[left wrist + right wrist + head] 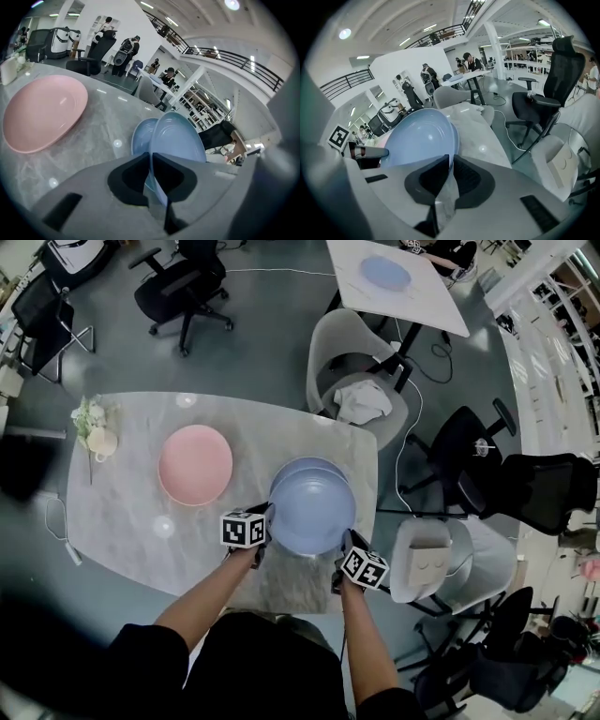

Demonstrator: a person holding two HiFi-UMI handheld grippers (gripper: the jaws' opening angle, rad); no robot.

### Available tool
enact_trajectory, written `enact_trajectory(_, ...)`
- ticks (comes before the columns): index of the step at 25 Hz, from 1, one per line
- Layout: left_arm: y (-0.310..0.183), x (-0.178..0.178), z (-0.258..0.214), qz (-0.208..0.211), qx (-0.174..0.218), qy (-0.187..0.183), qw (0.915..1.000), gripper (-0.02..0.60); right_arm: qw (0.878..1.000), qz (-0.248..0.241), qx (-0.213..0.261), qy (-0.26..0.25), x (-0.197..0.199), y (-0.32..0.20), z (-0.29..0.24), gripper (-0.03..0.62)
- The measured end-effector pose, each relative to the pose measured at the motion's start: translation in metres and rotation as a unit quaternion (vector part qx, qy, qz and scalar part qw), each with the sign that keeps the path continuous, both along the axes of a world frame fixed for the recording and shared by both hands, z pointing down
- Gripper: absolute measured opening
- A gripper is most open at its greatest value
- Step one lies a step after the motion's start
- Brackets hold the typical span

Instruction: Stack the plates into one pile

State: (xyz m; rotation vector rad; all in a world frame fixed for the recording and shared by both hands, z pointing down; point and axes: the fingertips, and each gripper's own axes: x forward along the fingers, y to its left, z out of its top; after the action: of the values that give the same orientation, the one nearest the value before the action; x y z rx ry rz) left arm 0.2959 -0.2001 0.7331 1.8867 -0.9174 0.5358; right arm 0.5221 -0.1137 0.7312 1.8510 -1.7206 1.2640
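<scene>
A light blue plate (314,514) is held between both grippers just over a second blue plate (305,468), whose far rim shows behind it. My left gripper (266,521) is shut on the held plate's near left rim and my right gripper (344,549) on its near right rim. In the left gripper view the gripper (151,157) pinches the tilted plate (180,140), with the lower plate (139,136) beyond. In the right gripper view the gripper (450,161) clamps the plate (417,138). A pink plate (195,465) lies apart on the marble table (131,521), to the left.
A small vase of flowers (94,432) stands at the table's far left corner. A grey chair (361,371) sits beyond the table and a white chair (436,563) at its right end. A farther table (441,296) carries another blue plate (384,275).
</scene>
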Motion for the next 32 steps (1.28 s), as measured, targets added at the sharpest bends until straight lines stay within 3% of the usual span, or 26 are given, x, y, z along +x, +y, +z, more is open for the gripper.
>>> enact_trajectory(7,-0.026,0.008,0.018,0.007,0.003,0.004,1.0000,0.041,0.999,0.043,-0.017,-0.022,0.010,-0.027,0.018,0.029)
enact_trajectory(13,-0.029,0.010,0.026,0.011,-0.011,0.027,0.9995,0.055,0.998,0.048,-0.027,-0.009,0.012,-0.034,0.027,0.029)
enact_trajectory(16,-0.025,0.011,0.028,0.025,-0.010,0.021,0.9994,0.100,0.998,0.050,-0.028,0.006,0.014,-0.035,0.028,0.029)
enact_trajectory(20,-0.024,0.011,0.028,0.026,-0.005,0.013,0.9996,0.108,0.998,0.041,-0.033,0.020,0.013,-0.035,0.029,0.029)
enact_trajectory(26,-0.025,0.011,0.025,0.054,0.037,-0.025,0.9975,0.157,0.999,0.029,-0.028,0.021,0.011,-0.041,0.032,0.029)
enact_trajectory(29,-0.031,0.007,0.016,0.025,0.068,-0.007,0.9974,0.164,0.999,0.026,-0.020,0.016,0.013,-0.044,0.031,0.029)
enact_trajectory(32,-0.025,0.008,0.019,0.024,0.059,0.004,0.9979,0.164,0.999,0.039,-0.029,0.023,0.020,-0.043,0.030,0.029)
